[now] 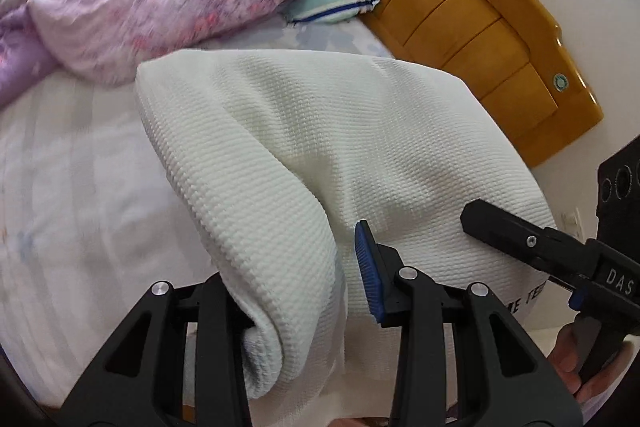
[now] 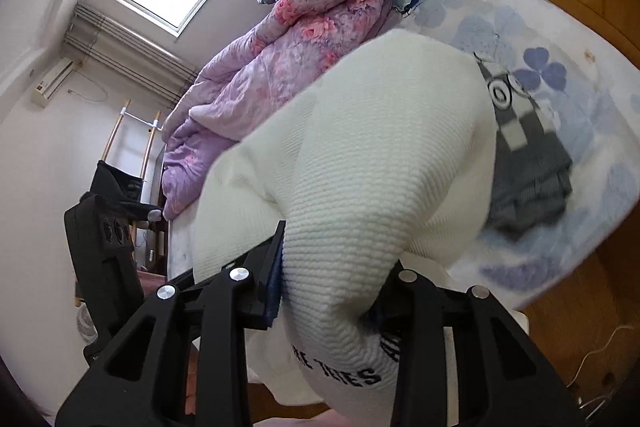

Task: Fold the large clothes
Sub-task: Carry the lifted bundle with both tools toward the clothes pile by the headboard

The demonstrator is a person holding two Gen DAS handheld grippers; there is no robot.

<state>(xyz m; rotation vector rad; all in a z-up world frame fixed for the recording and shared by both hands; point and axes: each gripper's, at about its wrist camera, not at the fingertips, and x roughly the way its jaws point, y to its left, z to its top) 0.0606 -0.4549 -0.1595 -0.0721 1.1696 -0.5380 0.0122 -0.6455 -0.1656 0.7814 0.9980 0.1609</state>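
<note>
I hold a soft, thick white waffle-knit garment (image 1: 280, 147) bunched and sagging above the bed (image 1: 80, 187), left gripper (image 1: 304, 291) and right gripper (image 2: 332, 287) jaws each pinching a rolled edge; it looks limp and bulky, best gripped at hems.

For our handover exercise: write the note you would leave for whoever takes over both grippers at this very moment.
Left gripper: shut on a bunched fold of the white waffle-knit garment.
Right gripper: shut on the same garment's edge with the black lettering.
The garment hangs lifted between the two grippers over the bed. A grey checked garment lies on the floral sheet beside it; a purple quilt is heaped on the far side.
Done: garment picked up at two points.
Left: lay it flat on the sheet, fold it, set it down neatly.
</note>
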